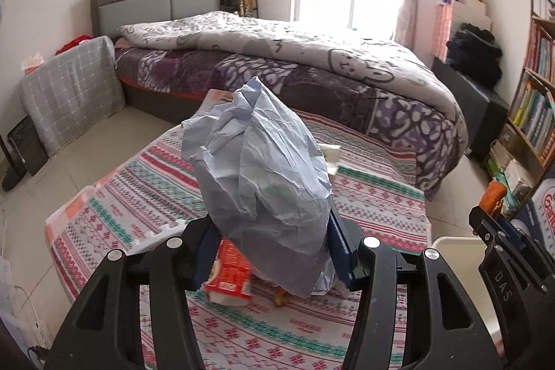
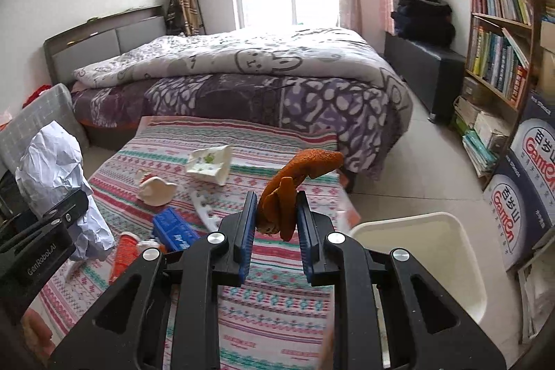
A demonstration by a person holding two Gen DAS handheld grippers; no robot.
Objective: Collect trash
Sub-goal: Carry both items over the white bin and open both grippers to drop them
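- Carrying was the step in hand, as I judged it: both hand-held grippers were loaded and raised above the patterned mat (image 2: pixel 277 307) spread on the floor beside the bed (image 2: pixel 242 85).
- The left hand-held gripper (image 1: pixel 274 245) was clamped on a large wad of crumpled pale blue paper (image 1: pixel 263 182), which stood up from between its blue pads and hid much of the mat behind it.
- The right hand-held gripper (image 2: pixel 275 224) was closed on a piece of orange peel (image 2: pixel 295 186); the peel rose between the pads and curled away to the right at its top.
- A cream plastic bin (image 2: pixel 433 252) sat on the floor at the near right, just beside the mat's edge and close to the right hand-held gripper.
- The next move probably called for swinging each load over the bin's opening and letting the pads part, peel first since it was nearer.
- More trash lay on the mat: a torn white carton (image 2: pixel 210 163) further off, a white and red cup (image 2: pixel 156 189) on its side, a blue box (image 2: pixel 173 227), and a red and white packet (image 2: pixel 125 252) near the left edge.
- Both hand-held grippers pointed forward towards the bed, roughly level, the left one to the left of and just beside the right.
- The light paper might snag on the bin's rim when released.
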